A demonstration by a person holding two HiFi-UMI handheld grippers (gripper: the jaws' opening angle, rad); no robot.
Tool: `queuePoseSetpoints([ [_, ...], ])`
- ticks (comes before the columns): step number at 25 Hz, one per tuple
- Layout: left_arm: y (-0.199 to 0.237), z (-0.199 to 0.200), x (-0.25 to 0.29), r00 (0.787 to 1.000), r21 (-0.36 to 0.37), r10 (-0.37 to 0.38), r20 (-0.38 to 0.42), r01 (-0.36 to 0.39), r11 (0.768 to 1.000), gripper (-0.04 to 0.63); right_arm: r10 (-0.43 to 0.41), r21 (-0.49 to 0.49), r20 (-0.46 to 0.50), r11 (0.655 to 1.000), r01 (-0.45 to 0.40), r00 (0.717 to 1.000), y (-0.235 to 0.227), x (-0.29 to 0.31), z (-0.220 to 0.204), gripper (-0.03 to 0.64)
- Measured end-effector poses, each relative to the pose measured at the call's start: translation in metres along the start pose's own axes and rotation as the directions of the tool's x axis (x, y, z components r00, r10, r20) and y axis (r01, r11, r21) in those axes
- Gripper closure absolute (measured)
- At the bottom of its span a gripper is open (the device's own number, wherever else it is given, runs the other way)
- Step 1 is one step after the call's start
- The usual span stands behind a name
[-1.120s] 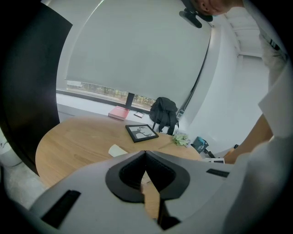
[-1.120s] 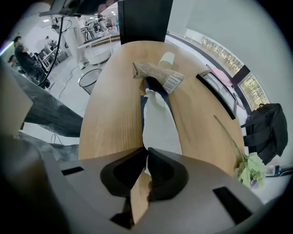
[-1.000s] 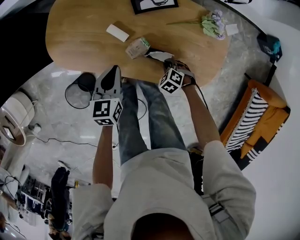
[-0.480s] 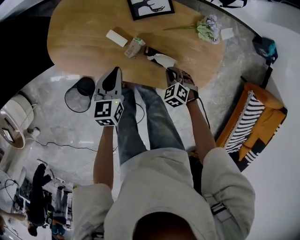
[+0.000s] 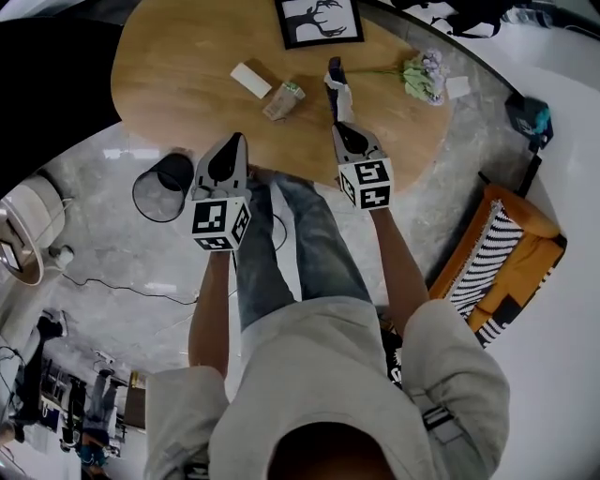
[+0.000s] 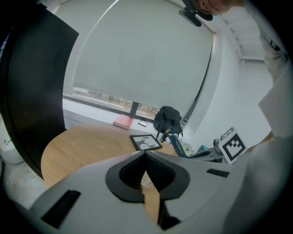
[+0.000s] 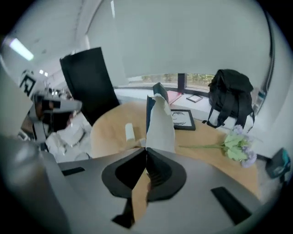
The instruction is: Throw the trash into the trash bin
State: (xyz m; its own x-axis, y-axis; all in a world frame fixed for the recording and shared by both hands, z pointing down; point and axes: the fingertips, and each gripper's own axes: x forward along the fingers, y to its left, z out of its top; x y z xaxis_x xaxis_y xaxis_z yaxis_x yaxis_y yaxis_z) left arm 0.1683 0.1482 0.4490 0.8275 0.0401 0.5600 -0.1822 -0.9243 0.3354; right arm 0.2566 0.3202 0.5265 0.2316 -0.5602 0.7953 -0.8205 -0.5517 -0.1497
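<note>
A white and dark blue wrapper (image 5: pixel 336 89) sticks up from my right gripper (image 5: pixel 342 122), which is shut on its lower end above the wooden table (image 5: pixel 178 66). In the right gripper view the wrapper (image 7: pixel 159 122) rises straight from the closed jaws of the right gripper (image 7: pixel 146 149). My left gripper (image 5: pixel 234 141) hovers at the table's near edge, shut and empty; the left gripper view shows the left gripper (image 6: pixel 145 152) with its tips meeting. A black mesh trash bin (image 5: pixel 164 186) stands on the floor left of it. A small crumpled carton (image 5: pixel 283 99) and a white block (image 5: pixel 250 80) lie on the table.
A framed deer picture (image 5: pixel 319 21), a flower sprig (image 5: pixel 420 73) and a white card (image 5: pixel 460 86) also lie on the table. A black backpack (image 7: pixel 231 98) sits behind it. An orange striped seat (image 5: pixel 506 248) stands at the right, my legs below the table edge.
My right gripper has lifted off the table edge and rolled, carrying the wrapper up so it now stands upright. The left gripper has risen slightly.
</note>
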Motion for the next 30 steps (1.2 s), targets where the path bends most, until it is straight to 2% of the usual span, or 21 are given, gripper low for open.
queuePoseSetpoints([
  [2, 0.006, 0.000, -0.008, 1.000, -0.016, 0.026, 0.016, -0.026, 1.000, 0.577, 0.047, 0.093, 0.059, 0.994, -0.052, 0.997, 0.005, 0.002, 0.019, 0.586],
  [5, 0.022, -0.001, -0.023, 0.997, -0.041, 0.066, 0.038, -0.065, 0.997, 0.577, 0.099, 0.092, 0.086, 0.990, -0.107, 0.991, 0.026, 0.009, 0.036, 0.586],
  [10, 0.057, -0.006, -0.056, 0.980, -0.112, 0.178, 0.090, -0.167, 0.980, 0.578, 0.215, -0.079, 0.060, 0.974, -0.211, 0.975, 0.083, 0.031, 0.062, 0.586],
  [14, 0.092, -0.018, -0.103, 0.939, -0.203, 0.318, 0.133, -0.288, 0.936, 0.578, 0.351, -0.239, 0.001, 0.909, -0.340, 0.936, 0.154, 0.049, 0.077, 0.586],
  [17, 0.120, -0.035, -0.144, 0.891, -0.279, 0.429, 0.150, -0.378, 0.883, 0.577, 0.447, -0.340, -0.064, 0.830, -0.441, 0.892, 0.215, 0.061, 0.077, 0.586],
  [21, 0.153, -0.067, -0.205, 0.821, -0.370, 0.551, 0.150, -0.470, 0.801, 0.578, 0.537, -0.434, -0.152, 0.718, -0.544, 0.830, 0.298, 0.069, 0.065, 0.586],
  [26, 0.184, -0.115, -0.277, 0.722, -0.478, 0.682, 0.115, -0.562, 0.675, 0.577, 0.611, -0.503, -0.279, 0.563, -0.655, 0.740, 0.396, 0.075, 0.036, 0.586],
  [30, 0.206, -0.149, -0.323, 0.653, -0.541, 0.753, 0.082, -0.606, 0.583, 0.578, 0.640, -0.533, -0.368, 0.449, -0.717, 0.674, 0.462, 0.079, 0.011, 0.586],
])
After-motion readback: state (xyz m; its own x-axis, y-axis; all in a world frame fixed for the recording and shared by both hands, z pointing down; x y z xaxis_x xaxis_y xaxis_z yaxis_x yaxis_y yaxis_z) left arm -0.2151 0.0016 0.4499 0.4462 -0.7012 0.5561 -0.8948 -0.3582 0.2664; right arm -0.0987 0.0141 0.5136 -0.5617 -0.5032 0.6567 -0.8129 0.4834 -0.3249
